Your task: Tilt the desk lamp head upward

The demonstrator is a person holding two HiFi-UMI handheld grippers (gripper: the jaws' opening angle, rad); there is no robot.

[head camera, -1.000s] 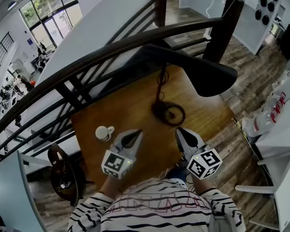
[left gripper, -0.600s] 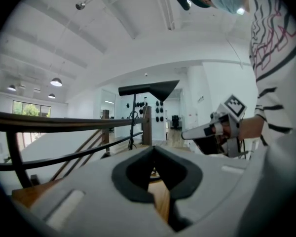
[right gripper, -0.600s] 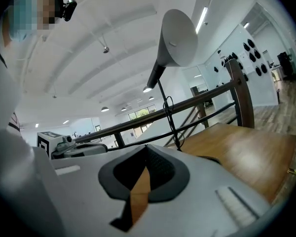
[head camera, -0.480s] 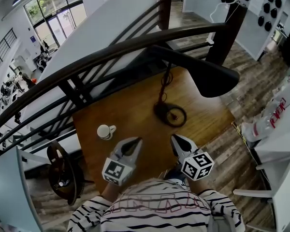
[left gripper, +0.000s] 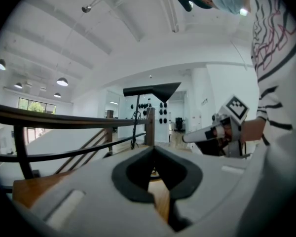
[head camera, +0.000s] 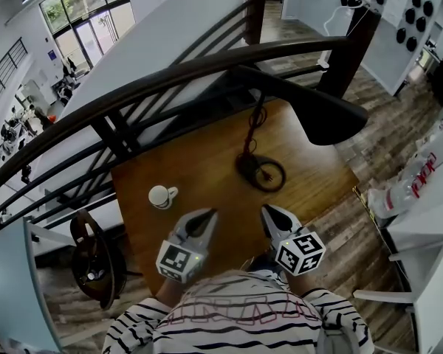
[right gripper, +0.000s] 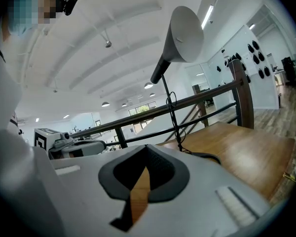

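Observation:
A black desk lamp stands on the wooden table (head camera: 199,168). Its round base (head camera: 261,172) sits near the table's middle, a thin stem rises from it, and the wide cone head (head camera: 326,119) hangs out to the right, high above the table. From the right gripper view the head (right gripper: 185,28) shows its pale inside from below. In the left gripper view the head (left gripper: 153,91) is a dark flat cone. My left gripper (head camera: 204,214) and right gripper (head camera: 269,213) are both shut and empty, side by side over the near table edge, well short of the lamp.
A white mug (head camera: 160,196) stands on the table left of the lamp base. A dark curved stair railing (head camera: 170,76) runs behind the table. A dark chair (head camera: 96,260) stands at the table's left corner. White furniture (head camera: 421,220) lies to the right.
Both grippers have drawn slightly back toward me; the right one shifted a little left. The lamp and mug have not moved.

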